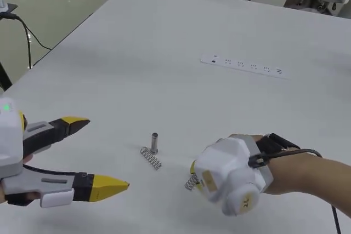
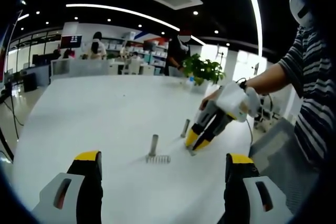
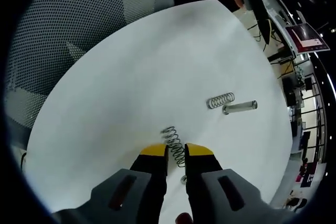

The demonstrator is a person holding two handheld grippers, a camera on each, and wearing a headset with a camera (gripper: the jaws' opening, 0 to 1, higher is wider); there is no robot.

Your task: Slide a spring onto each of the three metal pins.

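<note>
When taken from the head view, shows a white worktop (image 1: pixel 181 31) with one metal pin (image 1: pixel 154 142) standing upright just below centre. Lays a loose spring (image 1: pixel 150 158) flat at that pin's 6 o'clock, just beside its foot, perhaps touching. Puts the left tool (image 1: pixel 96 154) at 8 o'clock, well apart from pin and spring, yellow-tipped jaws spread wide with nothing between. Puts the right tool (image 1: pixel 193 171) at 5 o'clock, tips down at the worktop, near the pin and at its 4 o'clock. Shows a power strip (image 1: pixel 244 65) at 1 o'clock, well apart from the work.

From the right gripper view, finds that tool's jaws at 6 o'clock set close together, clamped against both sides of a second spring (image 3: pixel 173 139), with coils running out past the tips toward 12 o'clock and lying on the worktop. Sets the loose spring and the pin side by side at 2 o'clock, apart from the clamped spring.

From the left gripper view, looks between open jaws at 7 and 5 o'clock toward the pin and loose spring at centre. Reveals a second pin (image 2: pixel 185 128) upright at the first pin's 1 o'clock, just beside the right tool's tips. Shows a striped sleeve (image 2: pixel 310 77) at 3 o'clock, behind the right tool. Finds both pins bare of springs.
</note>
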